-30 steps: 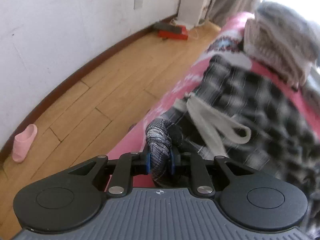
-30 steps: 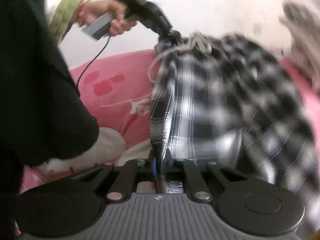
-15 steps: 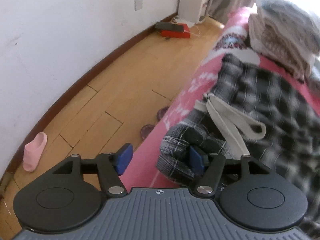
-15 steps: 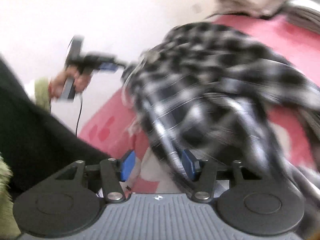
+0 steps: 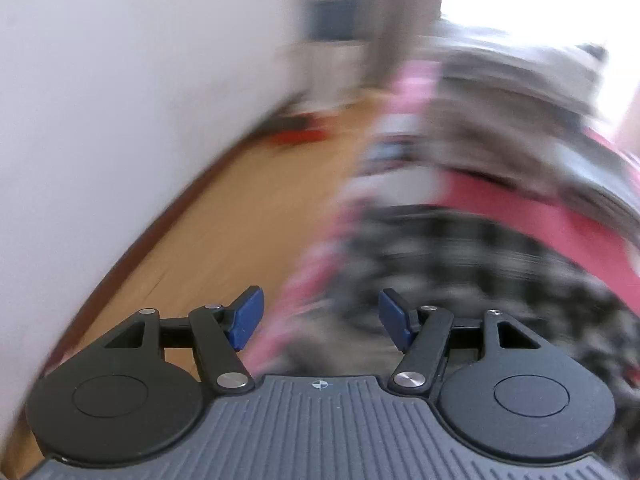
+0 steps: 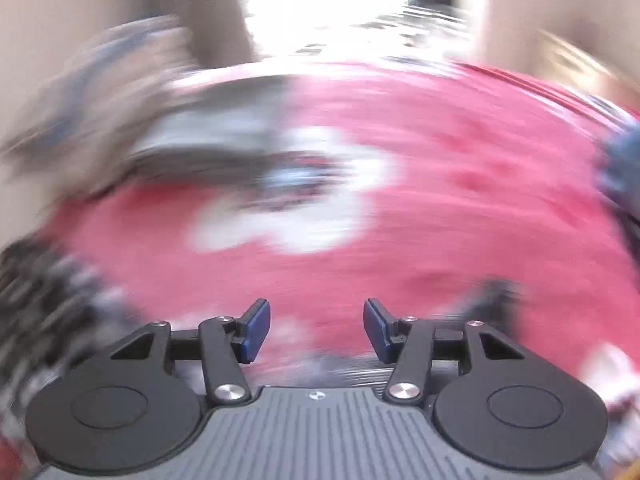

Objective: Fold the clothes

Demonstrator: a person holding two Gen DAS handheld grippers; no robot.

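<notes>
Pink bedcover (image 6: 460, 200) fills the right view, wood floor (image 5: 224, 232) and white wall (image 5: 120, 100) sit on the left; both views are badly smeared. Your left gripper (image 5: 320, 316) has its blue pads apart w/ nothing between them, same for your right gripper (image 6: 316, 330). The checked garment (image 5: 480, 276) lies loose on the cover just past your left pads, at the bed edge. Further back sits a stack of clothes (image 5: 516, 80). Risks: garment looks rumpled, so a blind re-grab may pinch extra layers or the cover; near the edge it could slide to the floor.
</notes>
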